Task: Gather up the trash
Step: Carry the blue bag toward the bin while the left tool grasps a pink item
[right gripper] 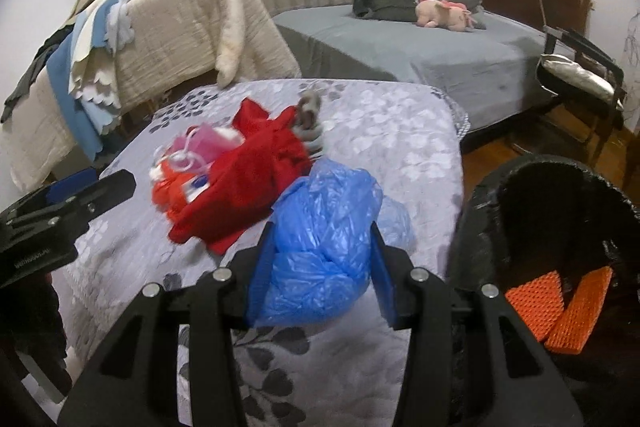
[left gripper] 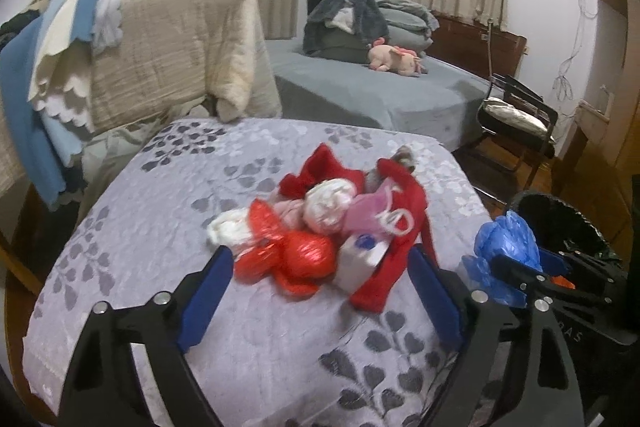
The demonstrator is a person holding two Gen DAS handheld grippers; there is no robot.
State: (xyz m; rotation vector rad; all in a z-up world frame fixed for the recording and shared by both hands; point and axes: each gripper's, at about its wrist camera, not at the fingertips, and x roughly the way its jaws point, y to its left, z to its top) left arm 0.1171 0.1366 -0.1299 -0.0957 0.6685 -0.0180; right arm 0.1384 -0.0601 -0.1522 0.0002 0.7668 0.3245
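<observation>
The right gripper [right gripper: 322,263] is clamped on a crumpled blue plastic bag [right gripper: 320,247], its blue pads pressing both sides; the bag hangs just above the grey leaf-patterned bedspread [right gripper: 400,155], near a black-lined trash bin [right gripper: 560,187] at the bed's right edge. The left gripper [left gripper: 320,283] stands with fingers wide apart and nothing between them, over the heap in the middle of the bedspread; that heap holds a crumpled red plastic bag [left gripper: 308,255], a white wad [left gripper: 328,207], a pink face mask [left gripper: 372,211], a small white bottle with a blue cap [left gripper: 360,259] and a red garment [left gripper: 400,227].
</observation>
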